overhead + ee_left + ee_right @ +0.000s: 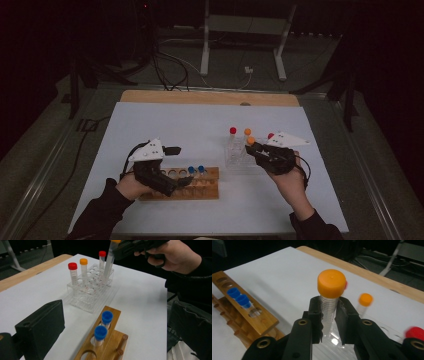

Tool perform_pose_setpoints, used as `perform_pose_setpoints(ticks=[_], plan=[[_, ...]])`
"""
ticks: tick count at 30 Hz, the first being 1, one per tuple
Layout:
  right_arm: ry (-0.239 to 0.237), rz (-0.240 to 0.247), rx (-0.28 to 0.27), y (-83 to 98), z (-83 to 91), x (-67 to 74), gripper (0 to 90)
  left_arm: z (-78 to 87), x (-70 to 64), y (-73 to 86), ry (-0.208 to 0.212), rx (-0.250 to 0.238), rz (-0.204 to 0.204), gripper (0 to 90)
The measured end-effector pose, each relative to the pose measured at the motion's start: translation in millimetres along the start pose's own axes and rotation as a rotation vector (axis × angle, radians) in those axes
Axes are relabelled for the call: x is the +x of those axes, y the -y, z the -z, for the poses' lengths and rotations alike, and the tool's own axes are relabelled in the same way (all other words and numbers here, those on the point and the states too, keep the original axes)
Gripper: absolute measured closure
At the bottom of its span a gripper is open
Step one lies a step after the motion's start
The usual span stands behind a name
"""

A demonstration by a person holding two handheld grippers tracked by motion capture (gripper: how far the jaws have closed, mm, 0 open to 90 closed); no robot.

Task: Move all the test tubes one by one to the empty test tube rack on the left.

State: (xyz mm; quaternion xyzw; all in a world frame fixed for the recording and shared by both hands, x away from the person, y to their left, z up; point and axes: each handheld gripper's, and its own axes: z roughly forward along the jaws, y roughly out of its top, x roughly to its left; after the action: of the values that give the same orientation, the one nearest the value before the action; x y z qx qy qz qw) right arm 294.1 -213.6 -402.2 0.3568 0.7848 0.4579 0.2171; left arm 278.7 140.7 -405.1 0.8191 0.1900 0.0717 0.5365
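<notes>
Clamped between the two black jaws of the right gripper [329, 320] was an orange-capped tube [330, 297], gripped on its clear graduated wall just below the cap and held upright in the right gripper view. In the left gripper view the same tube [108, 265] was seen tilted, its lower end above or just inside the far corner of the clear plastic rack [91, 291]; whether it touched the rack could not be told. In the high view the held tube [250, 141] and the right gripper [257, 149] were seen over the right part of the clear rack [235, 159], with the person's right hand [287, 180] behind the gripper.

Three more capped tubes were counted standing in the clear rack: two red-capped ones [72, 273] [102, 260] and one other orange-capped one [83, 268].

Near the clear rack, toward the person's left, a wooden rack [200, 187] lay on the white table sheet [200, 125]. Two blue-capped tubes [107, 318] [100, 333] were counted in it, set in neighbouring holes, and several holes beside them were seen unfilled.

One jaw of the left gripper [172, 167] was seen in its own view, and nothing was seen in its grasp; whether its jaws stood apart or together could not be told. It was held by the left hand [131, 186] at the wooden rack's left end.
</notes>
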Motion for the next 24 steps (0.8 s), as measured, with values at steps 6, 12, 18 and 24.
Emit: perform_pose_setpoints(ticks=[6, 12, 18, 24], plan=[[-0.048, 0.023, 0.015, -5.5, -15.0, 11.6, 75.0, -9.1, 3.7, -13.6, 0.013, -0.011, 0.0, 1.9], [-0.082, 0.055, 0.024, -11.0, -29.3, 24.3, 75.0, -22.2, 4.7, -30.5, 0.009, -0.014, -0.025, 7.0], [-0.095, 0.072, 0.024, -14.4, -34.3, 29.8, 75.0, -36.7, 8.7, -47.1, -0.004, -0.019, -0.037, 16.3], [-0.102, 0.083, 0.027, -17.9, -38.1, 33.7, 75.0, -51.8, 12.8, -60.7, -0.032, -0.005, -0.055, 24.4]])
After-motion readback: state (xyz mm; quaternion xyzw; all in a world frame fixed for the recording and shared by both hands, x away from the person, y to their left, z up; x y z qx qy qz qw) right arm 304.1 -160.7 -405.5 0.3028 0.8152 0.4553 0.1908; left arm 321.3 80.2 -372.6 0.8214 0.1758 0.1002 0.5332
